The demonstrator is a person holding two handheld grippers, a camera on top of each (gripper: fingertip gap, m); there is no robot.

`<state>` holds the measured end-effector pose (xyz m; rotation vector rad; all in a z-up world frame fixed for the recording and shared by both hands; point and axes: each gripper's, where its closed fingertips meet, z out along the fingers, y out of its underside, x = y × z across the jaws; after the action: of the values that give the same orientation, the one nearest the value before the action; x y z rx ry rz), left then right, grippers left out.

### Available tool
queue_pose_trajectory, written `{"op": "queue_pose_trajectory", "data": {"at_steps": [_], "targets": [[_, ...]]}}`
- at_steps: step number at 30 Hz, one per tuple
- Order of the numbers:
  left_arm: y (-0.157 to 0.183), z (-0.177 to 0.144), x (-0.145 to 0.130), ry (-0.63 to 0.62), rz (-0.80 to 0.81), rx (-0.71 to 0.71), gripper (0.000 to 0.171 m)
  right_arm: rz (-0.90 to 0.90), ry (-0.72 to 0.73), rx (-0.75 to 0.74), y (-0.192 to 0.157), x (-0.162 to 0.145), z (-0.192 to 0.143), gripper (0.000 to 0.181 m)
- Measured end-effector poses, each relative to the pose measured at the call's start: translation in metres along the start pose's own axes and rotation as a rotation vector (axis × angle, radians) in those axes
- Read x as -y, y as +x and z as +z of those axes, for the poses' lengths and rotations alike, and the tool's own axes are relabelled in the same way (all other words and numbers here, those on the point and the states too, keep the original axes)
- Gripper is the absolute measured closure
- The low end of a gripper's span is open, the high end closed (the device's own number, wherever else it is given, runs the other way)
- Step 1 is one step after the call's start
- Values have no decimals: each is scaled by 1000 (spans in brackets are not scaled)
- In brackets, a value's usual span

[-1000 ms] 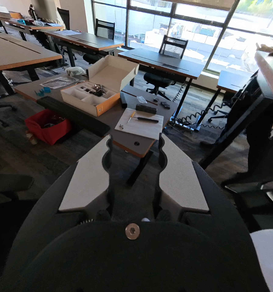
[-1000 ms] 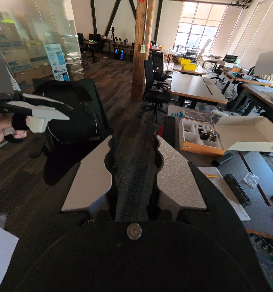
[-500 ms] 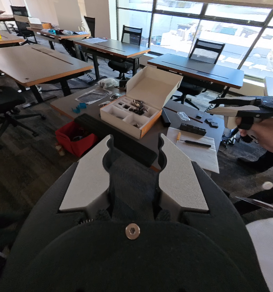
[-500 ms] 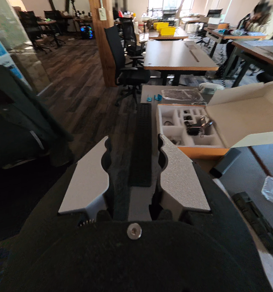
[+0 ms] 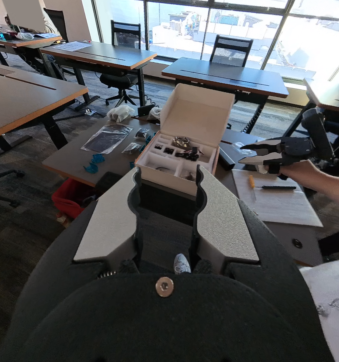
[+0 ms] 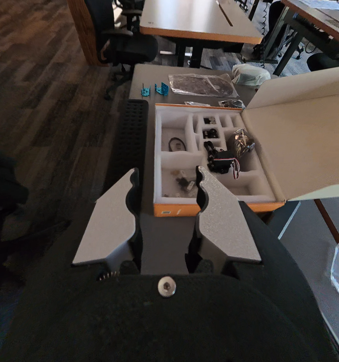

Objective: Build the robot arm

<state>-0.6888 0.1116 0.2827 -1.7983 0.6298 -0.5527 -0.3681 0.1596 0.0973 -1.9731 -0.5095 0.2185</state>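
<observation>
Both hand-held grippers have closed in on the counter. Your right hand-held gripper, open and empty, is nearer; the orange-sided, foam-lined cardboard box lies at 1 o'clock. Your left hand-held gripper is likewise open and empty.

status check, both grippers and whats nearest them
Left gripper open, empty, short of the open parts box. Right gripper open, empty, over the box's near edge. Nothing between either gripper and the box.
</observation>
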Motion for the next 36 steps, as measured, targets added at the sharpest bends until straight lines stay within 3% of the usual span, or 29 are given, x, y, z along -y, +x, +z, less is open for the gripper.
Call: {"op": "queue_pose_trajectory", "data": {"at_steps": [5,9,16,20,24,31,36], "targets": [[-75,71,9,12,-55,6,118,-58,-146,-10,59,-29,93,118],[-123,119,23,-7,-32,3,119,-92,-227,-14,91,-40,144,117],[-175,202,42,-75,14,-102,122,-36,-258,-69,111,-27,193,116],[-196,262,49,-106,60,-243,121,63,-289,-97,105,-17,218,145],[-217,314,57,-104,130,-393,121,101,-361,-212,114,-8,246,151],[-267,347,62,-135,169,-512,124,181,-541,-186,117,-29,307,148],[-295,357,56,-163,158,-519,124,160,-696,-152,126,-51,318,148]]}}
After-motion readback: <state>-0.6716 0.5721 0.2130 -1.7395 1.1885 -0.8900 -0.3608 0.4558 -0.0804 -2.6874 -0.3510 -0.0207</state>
